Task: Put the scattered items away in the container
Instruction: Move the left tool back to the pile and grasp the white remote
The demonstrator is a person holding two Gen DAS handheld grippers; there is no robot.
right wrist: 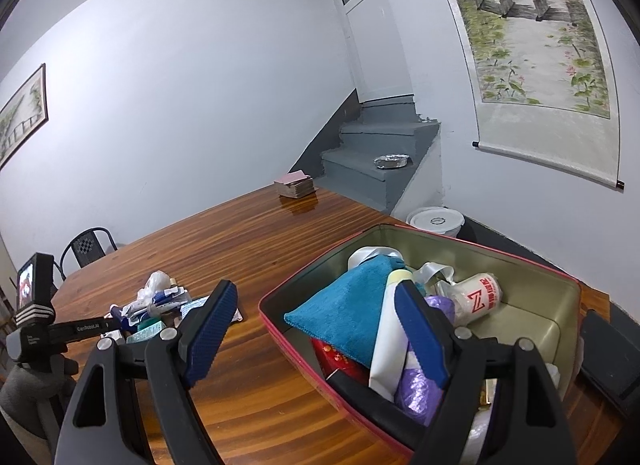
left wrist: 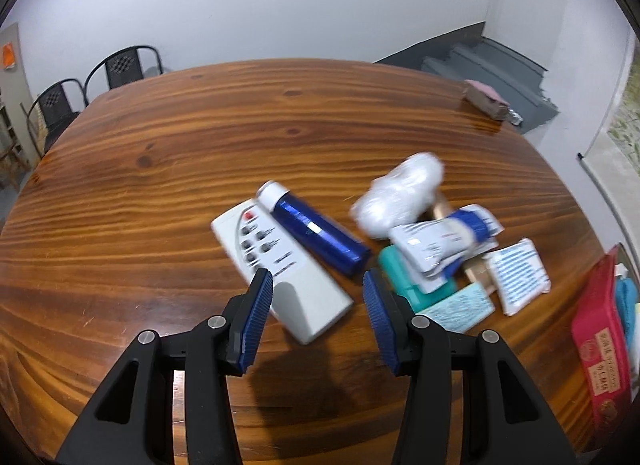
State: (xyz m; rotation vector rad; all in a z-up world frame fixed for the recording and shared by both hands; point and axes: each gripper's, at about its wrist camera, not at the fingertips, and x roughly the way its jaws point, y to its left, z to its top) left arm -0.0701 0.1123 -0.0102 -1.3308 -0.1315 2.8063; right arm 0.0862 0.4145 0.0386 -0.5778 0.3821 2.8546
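The left gripper (left wrist: 318, 285) is released and empty, poised above the near end of the remote (left wrist: 280, 269), with the blue bottle (left wrist: 318, 233) lying against the remote's far side. The right gripper (right wrist: 316, 313) is also released and empty, over the near rim of the tin (right wrist: 532, 265). Packed so far: a blue cloth (right wrist: 344, 305), a white tube (right wrist: 390, 341), a purple bag (right wrist: 420, 389) and a paper cup (right wrist: 480, 297). Remaining on the table (left wrist: 160, 169): the remote, the bottle, and a pile (left wrist: 436, 249) of packets, wrap and a teal box. Judged roughly half complete.
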